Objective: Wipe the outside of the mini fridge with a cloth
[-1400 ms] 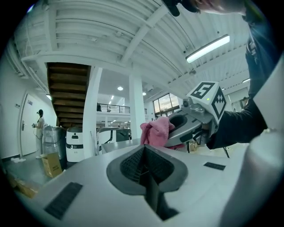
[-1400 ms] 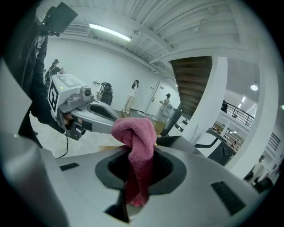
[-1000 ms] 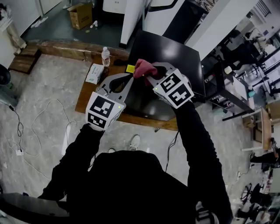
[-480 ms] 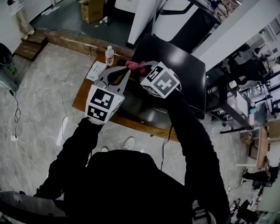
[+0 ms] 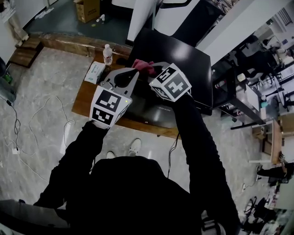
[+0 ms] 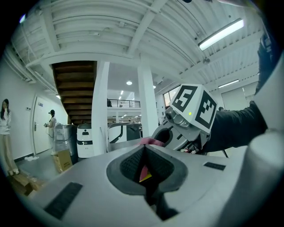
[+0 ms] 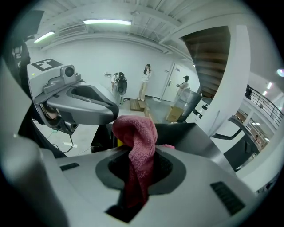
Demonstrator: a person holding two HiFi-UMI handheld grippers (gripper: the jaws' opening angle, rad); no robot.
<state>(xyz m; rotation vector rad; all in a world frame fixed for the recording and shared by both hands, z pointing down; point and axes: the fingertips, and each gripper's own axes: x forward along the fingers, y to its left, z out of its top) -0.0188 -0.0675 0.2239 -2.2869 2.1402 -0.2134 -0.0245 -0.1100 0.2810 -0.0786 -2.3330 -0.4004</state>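
Note:
The black mini fridge (image 5: 183, 59) stands on a low wooden platform (image 5: 85, 101). My right gripper (image 5: 150, 69) is shut on a pink cloth (image 5: 142, 65) over the fridge's near left corner. In the right gripper view the cloth (image 7: 135, 133) bunches up out of the jaws (image 7: 138, 153) above the fridge's black top (image 7: 195, 137). My left gripper (image 5: 133, 72) sits just left of it, shut with nothing between its pads (image 6: 144, 150). Each gripper view shows the other gripper close by, the left gripper (image 7: 80, 104) and the right gripper (image 6: 179, 133).
A water bottle (image 5: 107, 54) and a pack of tissues (image 5: 93, 72) lie on the platform left of the fridge. Cables (image 5: 46, 119) trail across the stone floor. A cardboard box (image 5: 87, 9) sits far behind, and metal shelving (image 5: 239, 87) stands to the right. People (image 7: 144, 82) stand far off.
The right gripper has turned and carried the cloth left, closer to the left gripper. The left gripper stays shut beside it.

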